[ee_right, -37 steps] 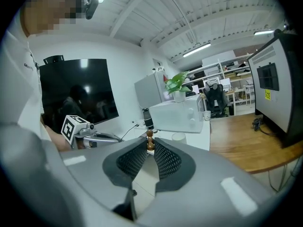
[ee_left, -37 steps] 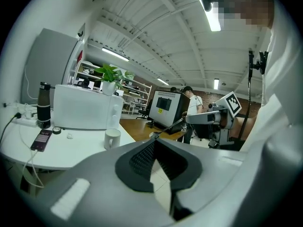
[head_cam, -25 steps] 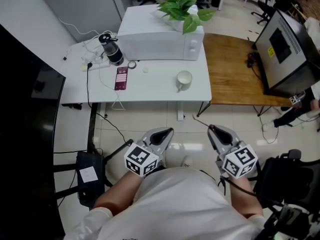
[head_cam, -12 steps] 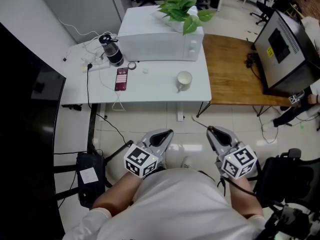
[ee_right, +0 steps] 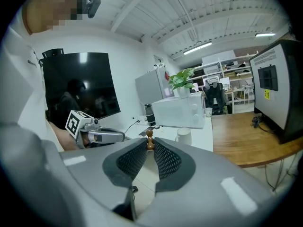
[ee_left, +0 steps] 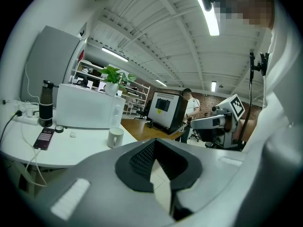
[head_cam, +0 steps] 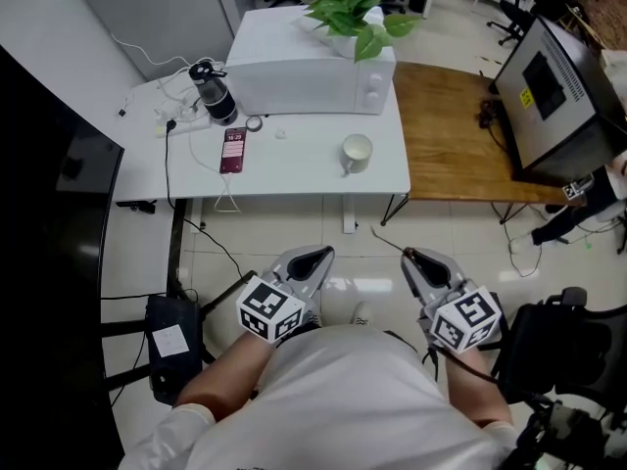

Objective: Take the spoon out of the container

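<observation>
My right gripper [head_cam: 409, 254] is shut on a thin spoon [head_cam: 388, 240], whose slim handle sticks out ahead and to the left of the jaws, over the tiled floor. In the right gripper view the spoon's brown beaded end [ee_right: 150, 140] shows pinched at the tips of the right gripper [ee_right: 149, 144]. My left gripper [head_cam: 318, 254] hangs beside it, close to my body, shut with nothing in it; its pads [ee_left: 142, 157] meet at the tip. A white mug [head_cam: 357, 152] stands on the white table [head_cam: 294, 169], well ahead of both grippers.
A white microwave [head_cam: 312, 71] with a green plant [head_cam: 355, 8] on it stands at the table's back. A phone [head_cam: 232, 151], a dark bottle [head_cam: 212, 93] and cables lie to its left. A wooden table [head_cam: 460, 135] with a black box [head_cam: 554, 96] is at the right.
The head view has drifted a little, so the table sits slightly higher and to the left. Both grippers keep their pose and the spoon stays in the right one.
</observation>
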`<move>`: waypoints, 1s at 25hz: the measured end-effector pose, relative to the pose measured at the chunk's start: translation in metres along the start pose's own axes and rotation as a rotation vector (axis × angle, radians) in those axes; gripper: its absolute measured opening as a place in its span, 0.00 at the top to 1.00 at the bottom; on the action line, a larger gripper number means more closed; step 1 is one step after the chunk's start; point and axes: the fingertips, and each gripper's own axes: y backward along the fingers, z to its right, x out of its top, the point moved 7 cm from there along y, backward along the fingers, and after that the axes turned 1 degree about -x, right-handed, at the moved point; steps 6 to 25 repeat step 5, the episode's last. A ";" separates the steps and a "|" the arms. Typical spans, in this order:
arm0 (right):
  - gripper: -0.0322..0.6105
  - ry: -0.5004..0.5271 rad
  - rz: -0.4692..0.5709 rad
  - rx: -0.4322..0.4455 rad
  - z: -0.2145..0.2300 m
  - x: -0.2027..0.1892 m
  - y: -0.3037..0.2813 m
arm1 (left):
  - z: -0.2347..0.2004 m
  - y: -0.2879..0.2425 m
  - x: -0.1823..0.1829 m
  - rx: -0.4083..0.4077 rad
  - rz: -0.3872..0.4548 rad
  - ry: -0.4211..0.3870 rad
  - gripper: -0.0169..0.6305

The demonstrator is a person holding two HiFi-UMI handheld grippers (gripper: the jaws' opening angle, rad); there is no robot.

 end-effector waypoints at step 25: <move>0.87 -0.006 -0.005 -0.004 0.000 -0.002 0.002 | -0.001 -0.001 0.003 0.003 0.000 -0.005 0.97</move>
